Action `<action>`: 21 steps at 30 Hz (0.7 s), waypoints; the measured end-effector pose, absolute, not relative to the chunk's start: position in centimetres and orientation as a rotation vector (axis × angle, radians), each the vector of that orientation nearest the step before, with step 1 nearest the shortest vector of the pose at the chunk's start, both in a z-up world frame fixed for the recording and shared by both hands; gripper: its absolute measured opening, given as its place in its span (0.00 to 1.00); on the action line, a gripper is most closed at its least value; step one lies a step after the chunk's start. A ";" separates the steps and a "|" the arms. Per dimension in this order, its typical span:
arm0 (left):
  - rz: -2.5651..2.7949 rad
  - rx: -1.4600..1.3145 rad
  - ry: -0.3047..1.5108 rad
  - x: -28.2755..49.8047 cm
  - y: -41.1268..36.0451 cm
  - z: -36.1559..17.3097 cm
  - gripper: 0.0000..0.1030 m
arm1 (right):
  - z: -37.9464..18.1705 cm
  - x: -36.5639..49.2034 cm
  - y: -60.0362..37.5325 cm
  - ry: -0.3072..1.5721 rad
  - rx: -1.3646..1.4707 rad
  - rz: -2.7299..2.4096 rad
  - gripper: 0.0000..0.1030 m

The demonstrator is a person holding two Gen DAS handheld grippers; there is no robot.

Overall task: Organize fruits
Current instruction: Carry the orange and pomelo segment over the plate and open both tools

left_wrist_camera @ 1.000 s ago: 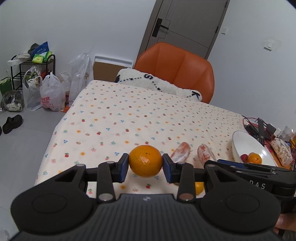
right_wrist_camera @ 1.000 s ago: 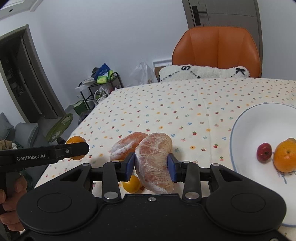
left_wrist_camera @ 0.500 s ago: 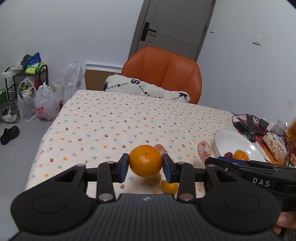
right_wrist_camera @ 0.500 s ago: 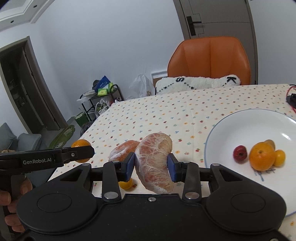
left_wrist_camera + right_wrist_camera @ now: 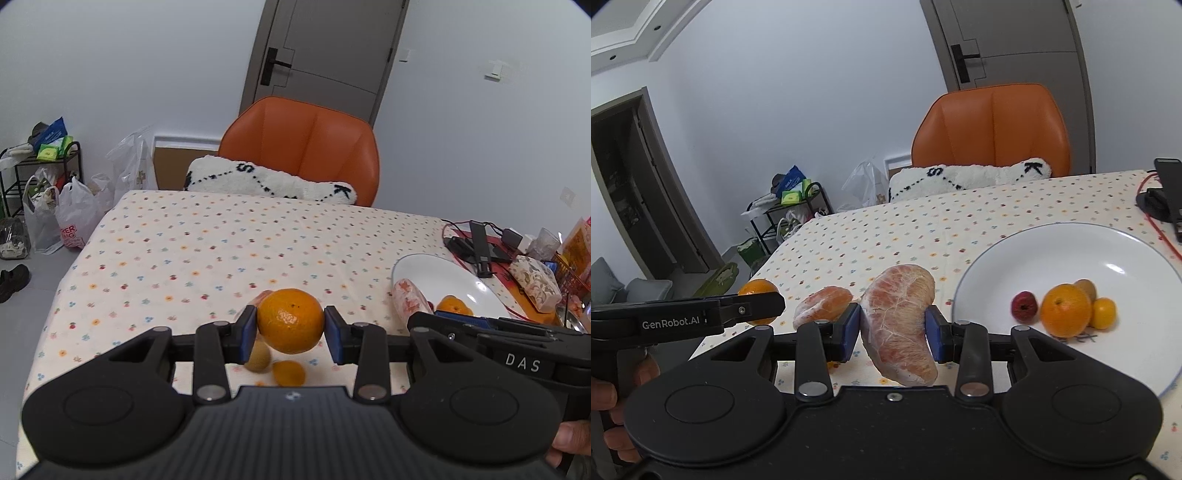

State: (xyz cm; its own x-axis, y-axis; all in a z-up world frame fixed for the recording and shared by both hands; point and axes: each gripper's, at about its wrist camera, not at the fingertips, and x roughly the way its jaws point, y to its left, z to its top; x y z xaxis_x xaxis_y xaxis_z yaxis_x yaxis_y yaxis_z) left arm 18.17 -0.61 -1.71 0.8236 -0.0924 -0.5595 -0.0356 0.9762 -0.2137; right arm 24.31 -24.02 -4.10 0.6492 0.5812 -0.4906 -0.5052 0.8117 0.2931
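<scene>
Left tool (image 5: 290,326) clamps orange (image 5: 290,320); right tool (image 5: 892,330) clamps pomelo segment (image 5: 899,325).

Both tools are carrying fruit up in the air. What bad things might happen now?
The pomelo wedge hangs mostly below the right tool, so it might slip out onto the tablecloth. The orange in the left tool is round and could roll out of the pads. The plate already holds four small fruits; a dropped wedge could knock them away.
</scene>
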 end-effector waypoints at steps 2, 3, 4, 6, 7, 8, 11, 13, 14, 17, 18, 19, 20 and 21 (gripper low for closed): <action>-0.037 -0.215 0.599 18.2 -1.1 -1.5 0.36 | -4.0 24.2 -24.6 0.599 0.137 0.614 0.35; -0.040 -0.213 0.597 18.2 -1.4 -1.5 0.36 | -4.0 24.1 -24.8 0.597 0.139 0.611 0.35; -0.044 -0.212 0.596 18.2 -1.7 -1.4 0.36 | -3.9 24.1 -25.1 0.595 0.140 0.609 0.35; -0.052 -0.209 0.596 18.3 -2.2 -1.3 0.36 | -3.8 23.9 -25.6 0.592 0.143 0.603 0.35; -0.056 -0.207 0.596 18.3 -2.5 -1.3 0.36 | -3.8 23.9 -25.9 0.590 0.144 0.600 0.35; -0.060 -0.205 0.595 18.4 -2.8 -1.3 0.36 | -3.8 23.9 -26.2 0.588 0.145 0.597 0.35; -0.073 -0.201 0.595 18.5 -3.5 -1.1 0.36 | -3.7 23.7 -27.0 0.582 0.148 0.589 0.35; -0.082 -0.199 0.595 18.5 -4.1 -1.1 0.36 | -3.6 23.6 -27.4 0.579 0.152 0.582 0.35; -0.086 -0.197 0.595 18.6 -4.4 -1.1 0.36 | -3.6 23.6 -27.7 0.578 0.153 0.577 0.35; -0.098 -0.193 0.593 18.8 -5.2 -1.0 0.36 | -3.6 23.5 -28.8 0.573 0.160 0.559 0.35; -0.101 -0.191 0.592 18.9 -5.5 -1.0 0.36 | -3.6 23.4 -29.1 0.572 0.162 0.552 0.35; -0.104 -0.190 0.592 19.0 -5.8 -1.0 0.36 | -3.6 23.4 -29.6 0.569 0.166 0.543 0.35; -0.109 -0.188 0.592 19.1 -6.1 -1.0 0.36 | -3.6 23.4 -30.0 0.567 0.170 0.534 0.35; -0.113 -0.187 0.593 19.2 -6.4 -1.1 0.36 | -3.6 23.3 -30.4 0.566 0.173 0.525 0.35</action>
